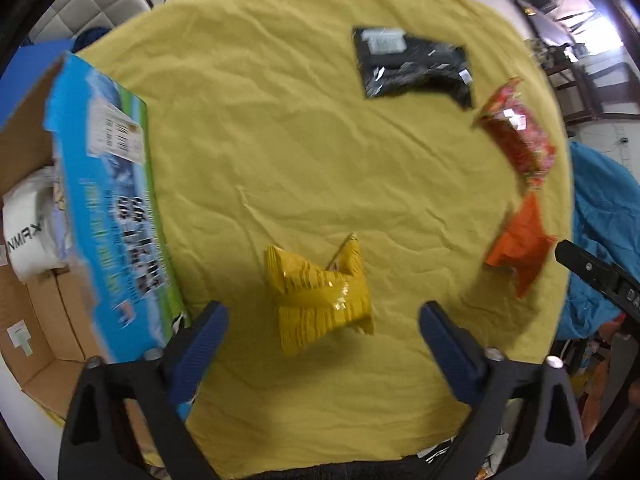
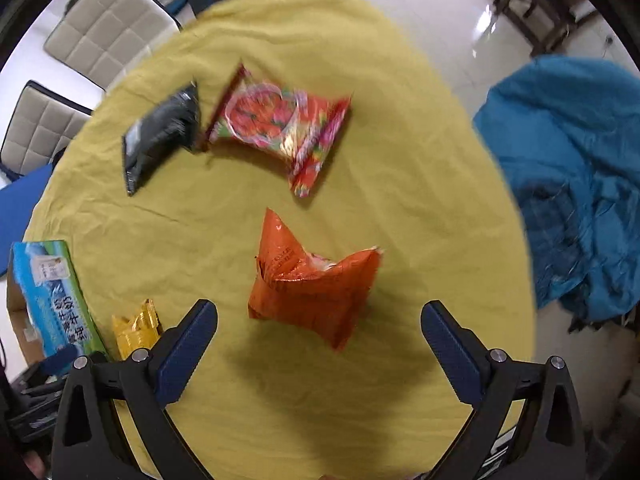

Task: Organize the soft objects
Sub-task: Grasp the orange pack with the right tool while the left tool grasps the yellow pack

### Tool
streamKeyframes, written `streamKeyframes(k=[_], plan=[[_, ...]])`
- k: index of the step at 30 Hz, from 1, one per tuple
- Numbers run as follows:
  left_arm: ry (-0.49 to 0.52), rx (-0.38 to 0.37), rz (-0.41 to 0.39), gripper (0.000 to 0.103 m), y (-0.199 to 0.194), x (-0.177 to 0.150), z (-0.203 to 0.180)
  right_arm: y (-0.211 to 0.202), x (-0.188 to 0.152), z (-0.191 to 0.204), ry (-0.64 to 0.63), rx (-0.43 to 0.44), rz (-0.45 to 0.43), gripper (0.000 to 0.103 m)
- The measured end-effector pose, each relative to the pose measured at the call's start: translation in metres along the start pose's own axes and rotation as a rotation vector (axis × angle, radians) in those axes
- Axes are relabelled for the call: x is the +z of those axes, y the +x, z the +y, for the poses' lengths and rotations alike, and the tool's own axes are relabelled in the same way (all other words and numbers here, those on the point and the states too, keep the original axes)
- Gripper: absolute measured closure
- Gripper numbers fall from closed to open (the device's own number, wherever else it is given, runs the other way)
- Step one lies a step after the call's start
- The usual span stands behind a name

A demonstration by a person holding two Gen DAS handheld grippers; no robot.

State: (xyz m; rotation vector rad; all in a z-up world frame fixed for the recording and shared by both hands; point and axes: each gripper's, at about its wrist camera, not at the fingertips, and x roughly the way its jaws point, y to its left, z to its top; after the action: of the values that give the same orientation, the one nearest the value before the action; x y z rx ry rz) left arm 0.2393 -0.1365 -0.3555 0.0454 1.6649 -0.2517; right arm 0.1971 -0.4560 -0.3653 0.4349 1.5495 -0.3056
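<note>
Barely begun, judging by the spread: four soft packets loose on the yellow cloth point(image 1: 280, 140), only a white bundle point(image 1: 28, 236) inside the cardboard box point(image 1: 36, 320) at the left edge, if that counts as sorted at all.

Left gripper point(image 1: 324, 328) poised above the yellow packet point(image 1: 320, 296), tongs spread wide apart, holding nothing; packet centred between the blue pads point(image 1: 200, 348), not touched as far as can be told. Right gripper point(image 2: 320, 328) likewise gaping and empty, over the orange packet point(image 2: 312, 288), which sits crumpled and puffed up near the right rim of the cloth.

Left to do, then: yellow and orange packets close at hand, plus the red patterned packet point(image 2: 280, 128) and the black packet point(image 2: 160, 136) farther back, those two lying just beside each other, corners nearly touching.

Around: box wall with blue and green print point(image 1: 108, 208) standing tall beside the yellow packet, likely something to lift over on the way in. Blue fabric heap point(image 2: 572, 168) off the table to the right, padded chairs point(image 2: 104, 28) beyond the far edge. Between the grippers and their packets, nothing in the way; some motion blur, so fine details uncertain.
</note>
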Motion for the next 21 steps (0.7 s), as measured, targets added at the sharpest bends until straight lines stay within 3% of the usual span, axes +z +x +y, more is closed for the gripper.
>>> streamKeyframes(k=[10, 14, 15, 17, 21], plan=[[-0.016, 0.04, 0.103, 0.014, 0.052, 0.011, -0.005, 0.05, 0.007, -0.001, 0.047, 0.004, 0.089, 0.01], [-0.019, 0.041, 0.129, 0.014, 0.066, 0.012, -0.005, 0.055, 0.01, 0.002, 0.034, -0.022, 0.105, 0.022], [-0.018, 0.043, 0.133, 0.015, 0.069, 0.012, -0.004, 0.056, 0.01, 0.002, 0.029, -0.025, 0.109, 0.023], [-0.021, 0.045, 0.141, 0.027, 0.073, 0.012, -0.004, 0.056, 0.008, 0.002, 0.018, -0.03, 0.107, 0.024], [-0.022, 0.048, 0.154, 0.032, 0.085, 0.011, -0.008, 0.059, 0.005, 0.004, 0.004, -0.04, 0.116, 0.024]])
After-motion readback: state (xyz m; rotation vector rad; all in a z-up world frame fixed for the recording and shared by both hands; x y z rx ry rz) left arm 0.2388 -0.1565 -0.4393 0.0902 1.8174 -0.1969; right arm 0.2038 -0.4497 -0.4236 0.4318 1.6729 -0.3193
